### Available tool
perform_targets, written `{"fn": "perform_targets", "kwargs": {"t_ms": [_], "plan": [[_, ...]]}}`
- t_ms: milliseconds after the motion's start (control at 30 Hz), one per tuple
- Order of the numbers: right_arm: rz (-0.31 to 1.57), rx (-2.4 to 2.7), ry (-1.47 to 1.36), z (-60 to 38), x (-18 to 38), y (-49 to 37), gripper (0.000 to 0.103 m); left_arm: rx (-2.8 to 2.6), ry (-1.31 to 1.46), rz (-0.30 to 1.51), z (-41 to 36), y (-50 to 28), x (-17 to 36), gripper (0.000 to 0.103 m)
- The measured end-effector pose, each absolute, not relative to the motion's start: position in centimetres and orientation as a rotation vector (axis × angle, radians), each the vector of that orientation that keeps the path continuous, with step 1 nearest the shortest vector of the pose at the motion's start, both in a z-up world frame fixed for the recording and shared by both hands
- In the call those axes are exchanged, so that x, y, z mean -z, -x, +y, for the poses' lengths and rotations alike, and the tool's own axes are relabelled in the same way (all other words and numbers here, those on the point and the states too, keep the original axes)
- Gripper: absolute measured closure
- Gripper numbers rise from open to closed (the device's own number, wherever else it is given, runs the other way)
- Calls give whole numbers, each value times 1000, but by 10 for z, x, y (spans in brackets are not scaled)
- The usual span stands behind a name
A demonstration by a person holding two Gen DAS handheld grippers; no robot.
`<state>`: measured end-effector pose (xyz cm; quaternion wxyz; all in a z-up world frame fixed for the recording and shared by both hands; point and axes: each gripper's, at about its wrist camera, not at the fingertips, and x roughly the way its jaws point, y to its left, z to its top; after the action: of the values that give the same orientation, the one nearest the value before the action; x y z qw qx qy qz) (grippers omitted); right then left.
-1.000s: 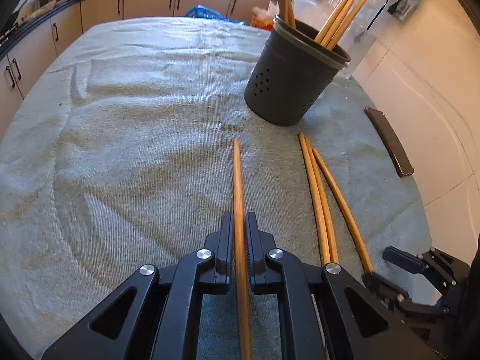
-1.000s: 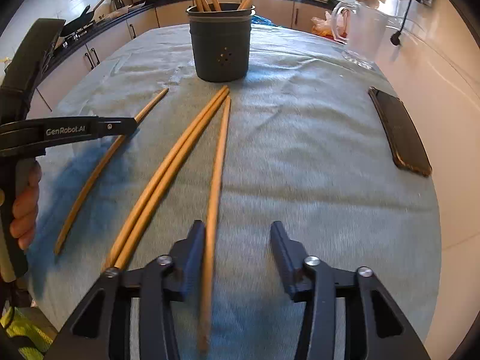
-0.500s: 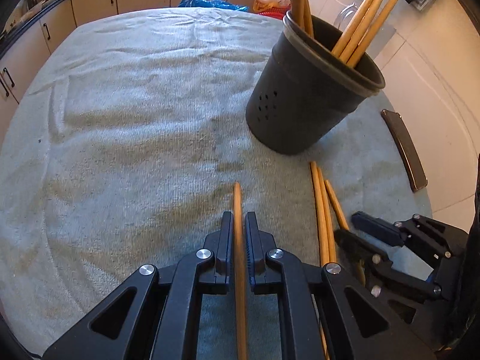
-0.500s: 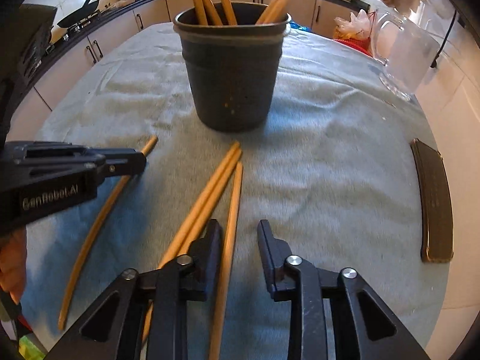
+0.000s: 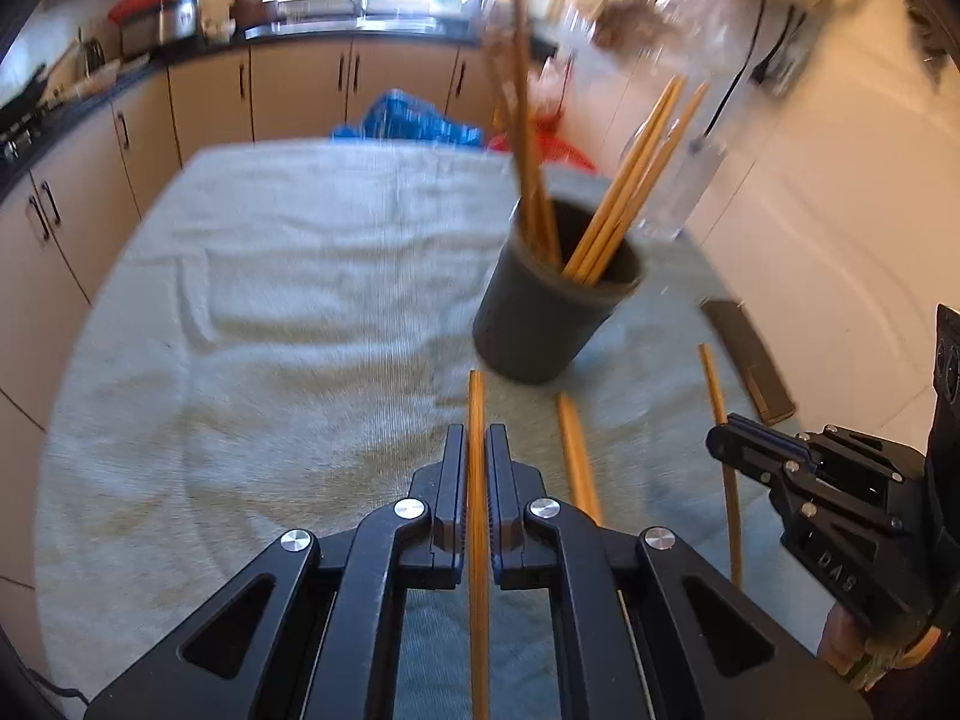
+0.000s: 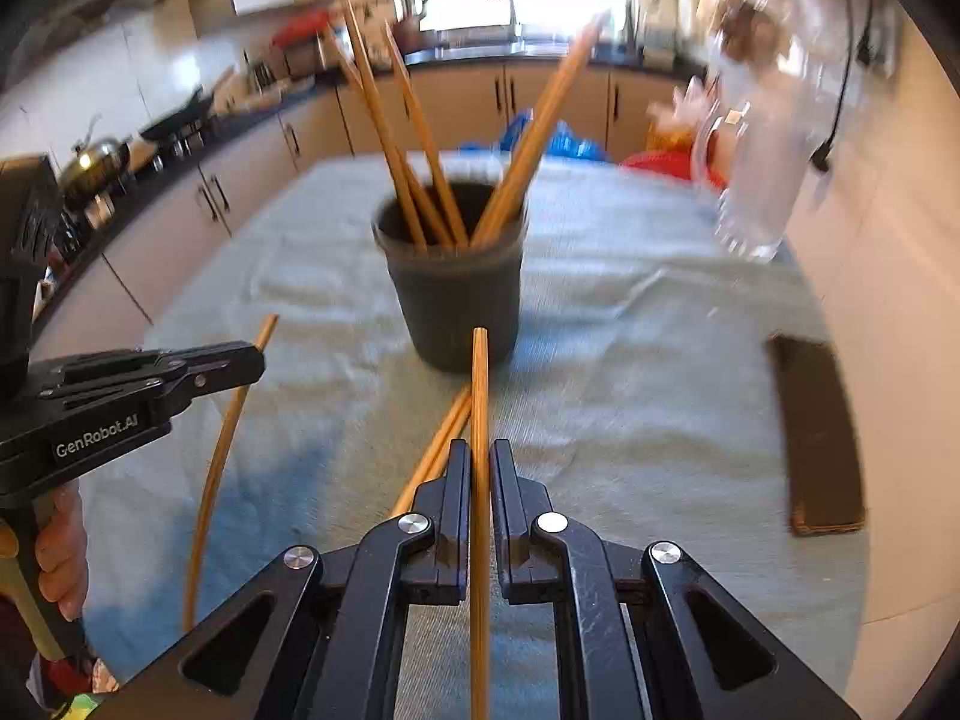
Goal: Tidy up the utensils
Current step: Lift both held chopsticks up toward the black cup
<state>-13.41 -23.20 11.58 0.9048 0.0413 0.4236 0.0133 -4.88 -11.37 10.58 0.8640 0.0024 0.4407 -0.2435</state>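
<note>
My left gripper [image 5: 477,450] is shut on one wooden chopstick [image 5: 477,402], which is lifted off the cloth and points at the dark holder [image 5: 555,312]. My right gripper [image 6: 480,462] is closing tight on another chopstick [image 6: 480,372], its pads pressing on it, in front of the same holder [image 6: 456,300]. Several chopsticks stand in the holder. Two more chopsticks [image 6: 447,438] lie side by side on the cloth between the grippers. Each gripper shows in the other's view: the right gripper [image 5: 720,444] at the right, the left gripper [image 6: 255,360] at the left.
A grey-green cloth [image 5: 270,330] covers the table. A dark flat phone-like slab [image 6: 816,438] lies near the right edge and a glass jug [image 6: 762,180] stands behind it. Kitchen cabinets [image 5: 210,96] run along the far side and left.
The right gripper has closed on its chopstick. Both grippers have risen, lifting their chopsticks off the cloth, and now look further up at the holder and the kitchen.
</note>
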Motion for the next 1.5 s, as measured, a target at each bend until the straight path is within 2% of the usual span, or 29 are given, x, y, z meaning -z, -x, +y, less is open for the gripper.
{"fn": "perform_targets", "kwargs": {"t_ms": [233,767,1200,1500], "plan": [[736,-15,-77,-233,-162,188,96,536,27,794,-98,100,-152,98],[588,-3,-66,-227,-201,277,96,569,-61,571,-80,200,-192,98],[547,0,-73,-227,-214,276,96,623,-21,537,-79,203,-218,98],[504,6,-111,-241,-237,246,96,619,-19,525,-93,157,-255,98]]}}
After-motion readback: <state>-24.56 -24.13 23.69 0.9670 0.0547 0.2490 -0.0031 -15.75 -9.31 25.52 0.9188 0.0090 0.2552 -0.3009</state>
